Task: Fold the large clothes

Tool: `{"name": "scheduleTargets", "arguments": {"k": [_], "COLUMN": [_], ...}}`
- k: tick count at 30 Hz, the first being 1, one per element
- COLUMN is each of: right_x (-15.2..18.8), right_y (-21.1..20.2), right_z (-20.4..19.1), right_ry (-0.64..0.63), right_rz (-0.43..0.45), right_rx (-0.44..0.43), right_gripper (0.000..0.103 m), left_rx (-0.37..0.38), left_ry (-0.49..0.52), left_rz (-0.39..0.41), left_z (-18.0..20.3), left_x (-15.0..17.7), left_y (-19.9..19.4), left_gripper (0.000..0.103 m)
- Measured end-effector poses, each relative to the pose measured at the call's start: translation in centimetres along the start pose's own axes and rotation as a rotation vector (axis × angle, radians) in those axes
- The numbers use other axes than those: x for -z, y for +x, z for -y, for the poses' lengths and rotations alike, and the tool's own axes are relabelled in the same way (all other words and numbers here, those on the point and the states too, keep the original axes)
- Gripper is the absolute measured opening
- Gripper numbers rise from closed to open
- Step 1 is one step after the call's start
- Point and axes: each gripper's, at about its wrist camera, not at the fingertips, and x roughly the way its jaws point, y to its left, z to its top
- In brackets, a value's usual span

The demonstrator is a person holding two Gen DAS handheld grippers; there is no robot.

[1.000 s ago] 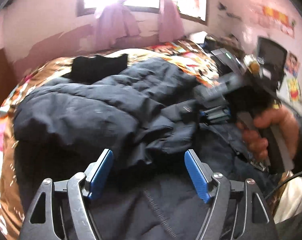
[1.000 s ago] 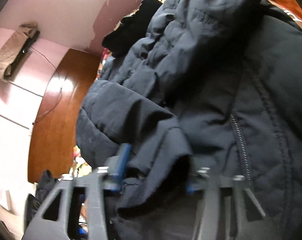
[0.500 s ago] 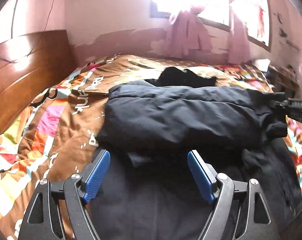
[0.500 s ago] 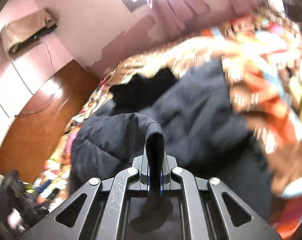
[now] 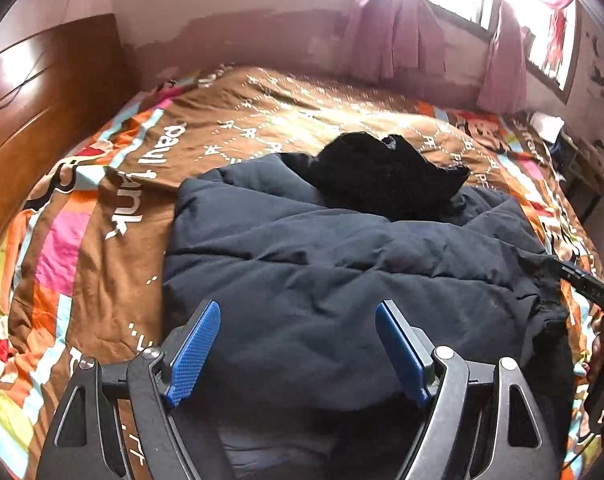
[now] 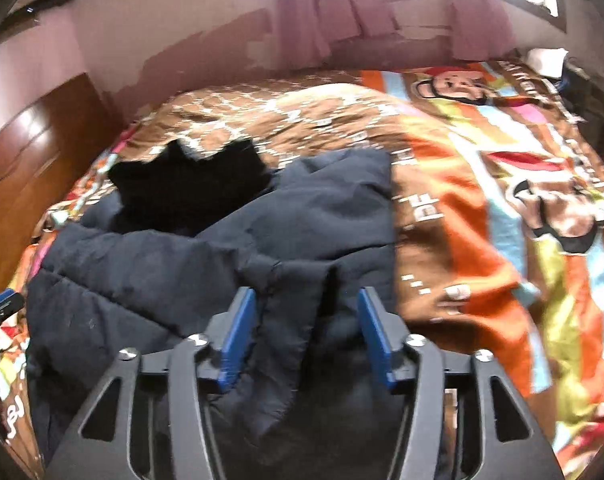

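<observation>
A dark navy puffer jacket (image 5: 342, 272) lies bunched and folded over on the bedspread, with a black garment (image 5: 382, 176) resting at its far end. My left gripper (image 5: 297, 350) hovers open above the jacket's near part, and nothing is between its blue pads. In the right wrist view the jacket (image 6: 181, 272) fills the left half. The jaws of my right gripper (image 6: 306, 336) are opening. A loose flap of jacket fabric (image 6: 289, 344) hangs between them, and the pads are not pressing on it. The right gripper's tip (image 5: 594, 288) also shows at the left wrist view's right edge.
The colourful patterned bedspread (image 5: 101, 240) covers the whole bed. A wooden headboard (image 5: 25, 92) stands to the left. Pink curtains (image 5: 398, 28) hang under bright windows on the far wall. A dark bedside stand (image 5: 578, 160) with small items sits at the far right.
The right gripper was shut on a fold of the jacket and has now parted its jaws, leaving the fabric loose between them. Both hands have swung across the bed, and the jacket now lies folded over.
</observation>
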Motion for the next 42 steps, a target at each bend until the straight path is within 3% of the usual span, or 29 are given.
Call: {"name": "scheduleTargets", "arguments": {"k": [5,8,11,16,19,24,27,31,33,38,42], "right_x": [-2.5,-2.9,-2.6,-0.2,1.4,2.7,1.3,-2.3,-4.6,-11.4,-13.7], "right_y": [0.8,2.4,4.4,5.8,5.7,5.3,4.8,4.3,4.7,8.5,12.2], "right_z": [-2.2,-4.3,-5.8,-7.5,-7.8,-7.8,-7.4,-6.3,-5.6,-2.4,-1.0], "right_ry": [-0.062,-0.129,-0.188,-0.36,-0.432,-0.45,-0.42,-0.344,-0.284,0.067,0.289], "right_rz": [-0.077,-0.106,-0.156,-0.185,-0.171,-0.159,-0.169,-0.14,-0.132,-0.194,-0.266], "right_rx": [-0.071,-0.074,-0.091,0.003,0.001,-0.008,-0.041,-0.1,-0.135,-0.319,-0.41], "right_gripper": [0.058,0.068,0.068,0.068,0.07,0.071,0.071,0.071,0.071,0.071,0.071], "left_rx": [0.068,0.106,0.128,0.101,0.066,0.054,0.101,0.103,0.126,0.274,0.408], "left_ry": [0.016,0.048,0.098,0.21,0.259,0.276,0.243,0.252,0.238,0.024,-0.207], "left_rz": [-0.041,-0.073,-0.134,-0.227,-0.233,-0.238,-0.235,-0.116,-0.102,-0.124,-0.236], "left_z": [1.1,2.1,3.2,4.6,5.3,5.7,4.6,3.4,2.8,0.7,-0.8], "left_x": [-2.9,-4.5,-5.0,-2.3,-0.7,-0.3,-1.8,-5.2,-7.2,-12.9,-15.9], "left_y": [2.1,4.7,7.0,9.6,10.2,10.3,9.2,7.5,7.8,9.6,12.8], "left_gripper": [0.078,0.078,0.078,0.078,0.078,0.078,0.078,0.078,0.078,0.078,0.078]}}
